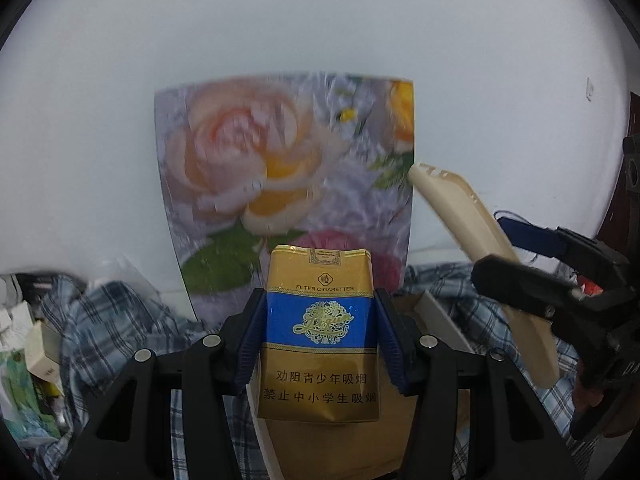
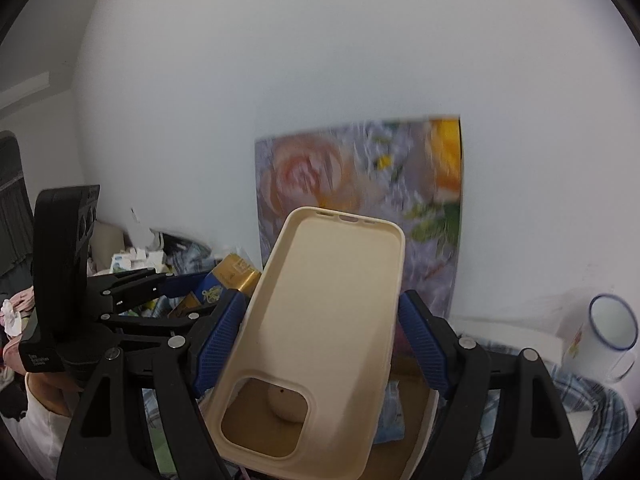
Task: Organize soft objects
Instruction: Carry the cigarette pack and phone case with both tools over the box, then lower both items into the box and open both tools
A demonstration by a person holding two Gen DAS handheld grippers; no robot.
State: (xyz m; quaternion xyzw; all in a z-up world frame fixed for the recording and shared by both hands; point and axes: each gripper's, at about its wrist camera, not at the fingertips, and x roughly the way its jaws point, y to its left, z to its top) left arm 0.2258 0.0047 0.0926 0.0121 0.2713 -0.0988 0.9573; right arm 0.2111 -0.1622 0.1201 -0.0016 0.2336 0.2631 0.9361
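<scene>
You're gripping a soft cigarette pack (image 1: 320,332) in your left claw (image 1: 320,320) and a cream phone case (image 2: 320,320) in your right claw (image 2: 320,332), both above a plaid cloth (image 1: 120,320).

Cigarette pack (image 1: 320,332) left of phone case (image 2: 316,320); floral poster (image 1: 288,176) behind both, checked cloth (image 1: 112,320) below

A: Where is there free room?

B: Above the plaid cloth (image 1: 120,328), before the white wall (image 1: 320,20).

A: Obstacles?

B: The floral poster (image 1: 280,152) ahead, clutter (image 1: 28,360) left, a blue-rimmed cup (image 2: 612,324) right; the 2 loaded tools sit close together.
</scene>
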